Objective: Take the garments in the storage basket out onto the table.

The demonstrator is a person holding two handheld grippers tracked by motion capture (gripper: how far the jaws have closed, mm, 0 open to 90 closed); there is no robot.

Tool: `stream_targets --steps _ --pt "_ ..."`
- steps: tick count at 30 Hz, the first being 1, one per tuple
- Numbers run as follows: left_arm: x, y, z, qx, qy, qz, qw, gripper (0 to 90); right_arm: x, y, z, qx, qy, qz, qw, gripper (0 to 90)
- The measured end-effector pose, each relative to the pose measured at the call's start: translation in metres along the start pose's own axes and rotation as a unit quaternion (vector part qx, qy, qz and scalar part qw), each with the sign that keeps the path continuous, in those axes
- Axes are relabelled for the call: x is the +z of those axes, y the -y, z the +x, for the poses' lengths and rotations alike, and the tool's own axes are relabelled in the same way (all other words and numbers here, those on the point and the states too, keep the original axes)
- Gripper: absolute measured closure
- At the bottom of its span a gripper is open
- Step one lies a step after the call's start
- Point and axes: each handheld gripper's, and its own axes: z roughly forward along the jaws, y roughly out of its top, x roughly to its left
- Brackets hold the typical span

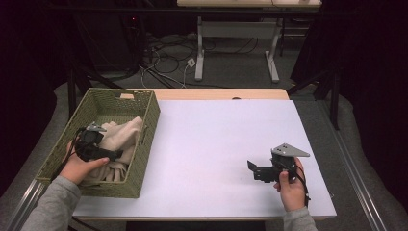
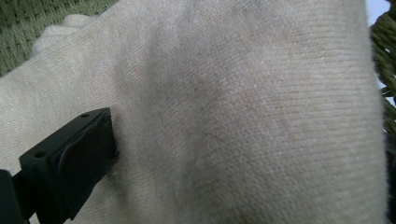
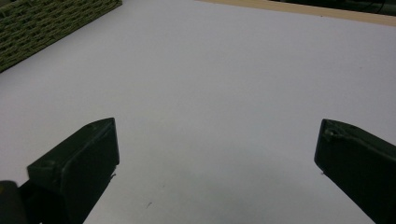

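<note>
Bench right of the basket lies open. Basket walls fence in the cloth; reach it from above.

White tabletop spreads between and beyond the jaws of the right gripper; its wooden edge runs far ahead of them, toward the upper right.

High view: fixed above the near side, facing forward and down over the whole table and green basket. Left gripper view: pressed close against beige knit cloth inside that basket — weave at the edges. Right gripper view: low over the white tabletop, basket wall at upper left — shared with high view.
</note>
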Motion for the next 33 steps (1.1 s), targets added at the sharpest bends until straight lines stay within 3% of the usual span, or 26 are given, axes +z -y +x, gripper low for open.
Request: stream_targets --steps 12,14,16,22,27,33 --pt "0.009 -0.001 0.001 -0.003 -0.010 0.026 0.9996 1.2 0.001 0.001 0.000 0.000 0.000 0.002 1.0000 0.0" --pt "0.012 0.002 0.003 0.003 -0.014 0.024 0.9996 2.4 0.001 0.001 0.000 0.000 0.000 0.002 1.0000 0.0" --pt "0.013 0.004 0.005 -0.007 -0.012 0.019 0.9997 2.6 0.001 0.001 0.000 -0.001 -0.001 0.002 1.0000 0.0" --pt "0.014 0.009 0.008 -0.008 -0.013 0.003 0.9999 6.1 0.002 0.002 -0.002 -0.004 0.002 0.006 1.0000 0.0" --pt "0.015 0.007 0.008 -0.004 -0.025 0.014 0.9996 11.9 0.003 0.002 -0.002 -0.001 0.003 0.005 1.0000 0.0" --pt "0.012 0.005 0.012 -0.010 -0.020 0.021 0.9995 27.9 0.003 0.003 -0.003 0.000 0.004 0.008 1.0000 0.0"
